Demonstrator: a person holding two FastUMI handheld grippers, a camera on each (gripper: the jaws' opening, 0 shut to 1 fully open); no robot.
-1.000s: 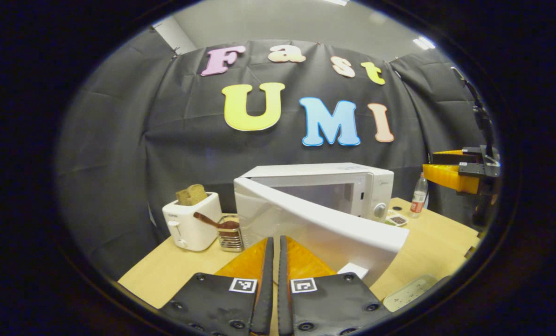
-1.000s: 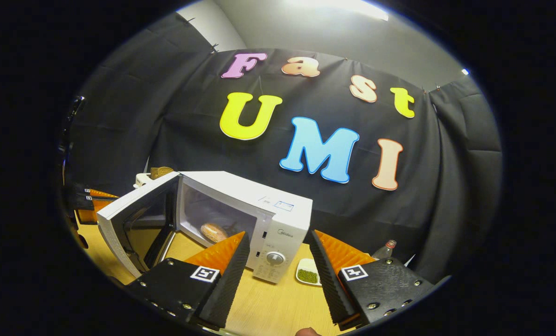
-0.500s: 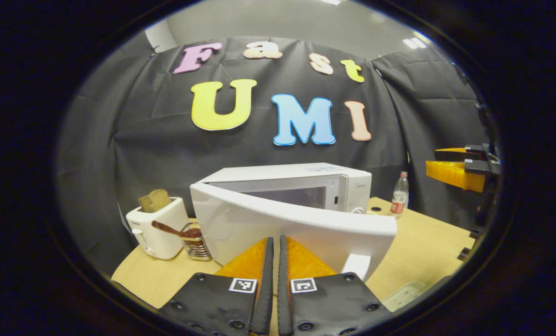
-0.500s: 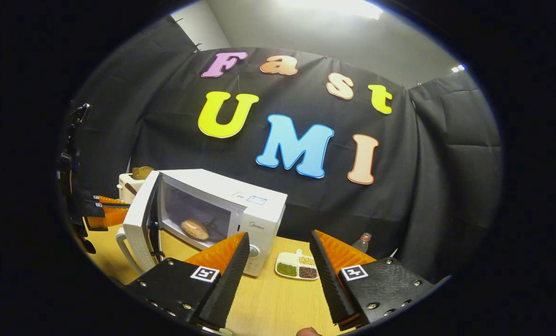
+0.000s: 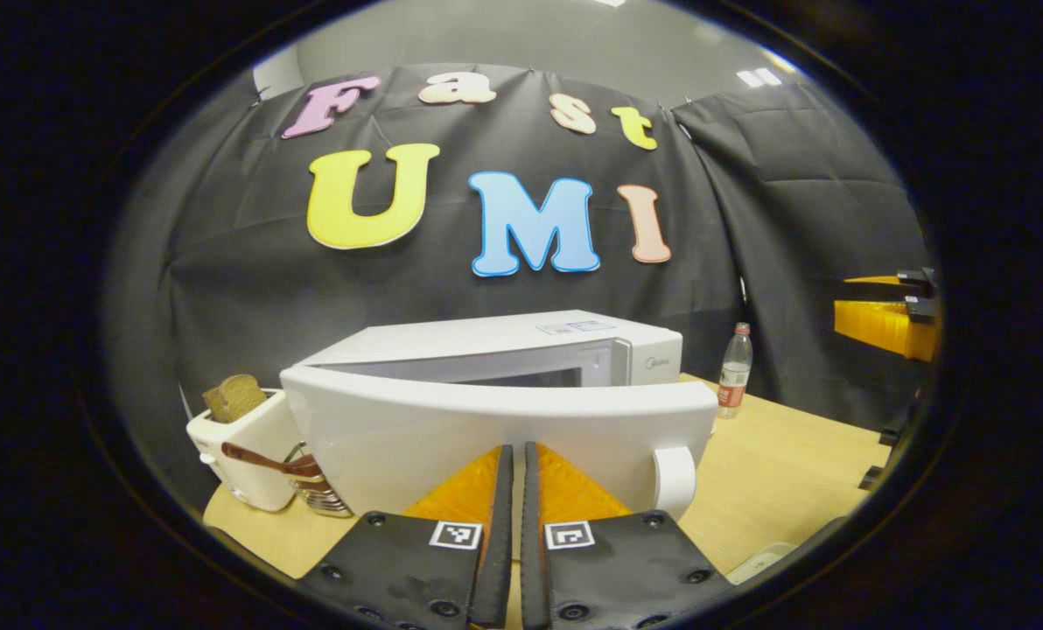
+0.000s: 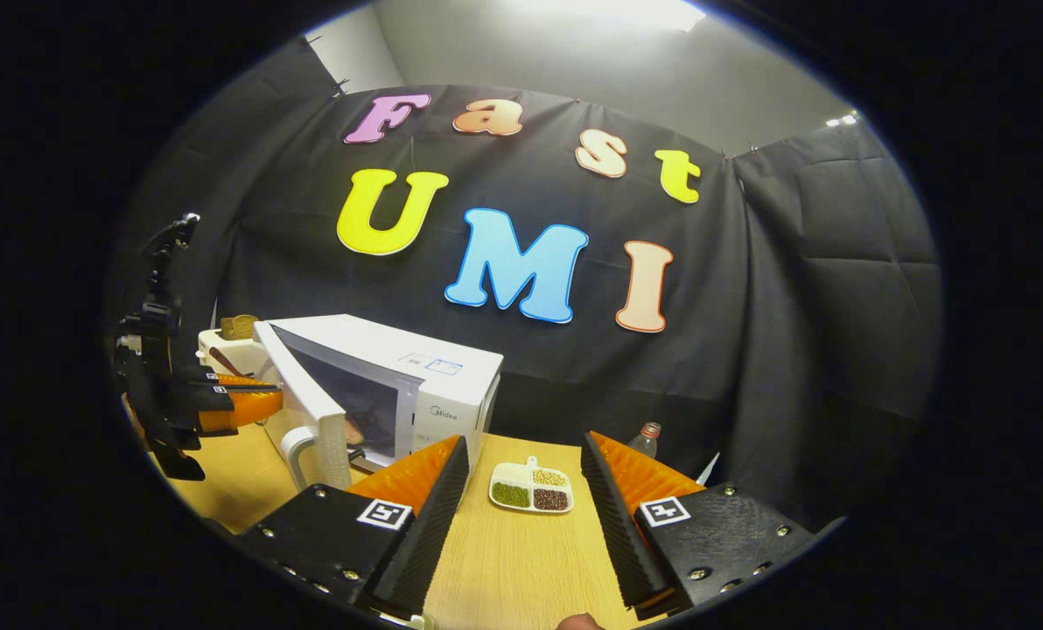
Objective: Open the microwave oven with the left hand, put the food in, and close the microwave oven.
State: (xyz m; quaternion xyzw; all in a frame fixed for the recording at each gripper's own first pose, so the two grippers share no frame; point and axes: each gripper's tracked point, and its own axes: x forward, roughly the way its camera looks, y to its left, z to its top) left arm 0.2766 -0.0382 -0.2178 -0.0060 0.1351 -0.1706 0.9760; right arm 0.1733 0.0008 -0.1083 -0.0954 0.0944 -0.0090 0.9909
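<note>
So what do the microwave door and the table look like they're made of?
The microwave door looks like smooth white plastic: an even, slightly glossy face, with a moulded loop handle of the same look. The table looks like light wood or wood-look laminate: pale tan with faint grain lines and a matte finish. Solid wood or veneer, I cannot tell.

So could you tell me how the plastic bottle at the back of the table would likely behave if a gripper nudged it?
The plastic bottle stands upright, tall and narrow, so a nudge near its cap would probably tip it. Its round body suggests it would then roll across the table. How full it is cannot be told, so its weight is uncertain.
</note>
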